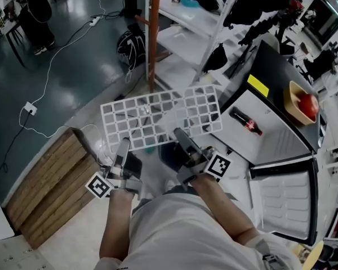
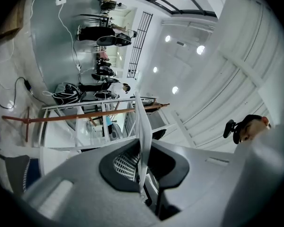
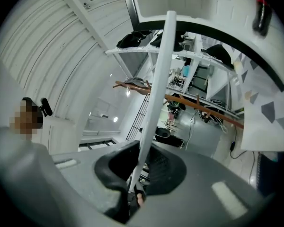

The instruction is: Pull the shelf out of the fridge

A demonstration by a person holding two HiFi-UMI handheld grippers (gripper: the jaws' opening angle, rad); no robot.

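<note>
Forearms reach out from the person's pale shirt to the two grippers. The left gripper [image 1: 124,146] is pinched on the near edge of the white grid shelf [image 1: 158,117], and the right gripper [image 1: 180,135] pinches the same edge a little further along. In each gripper view the shelf runs edge-on as a thin white strip caught between nearly closed jaws.

The shelf hangs in the air in front of the person, roughly level, well clear of the fridge [image 1: 270,66], which stands at the right with its door [image 1: 287,201] swung open. So the pulling-out looks done; what probably remains is carrying the shelf off and setting it down somewhere.

Room is mixed. A wooden crate [image 1: 50,184] sits close at the lower left, and a white rack [image 1: 186,35] with a wooden post [image 1: 153,32] stands just beyond the shelf's far edge. The grey floor [image 1: 67,66] ahead and to the left is the most open, though cables [image 1: 56,55] trail across it.
</note>
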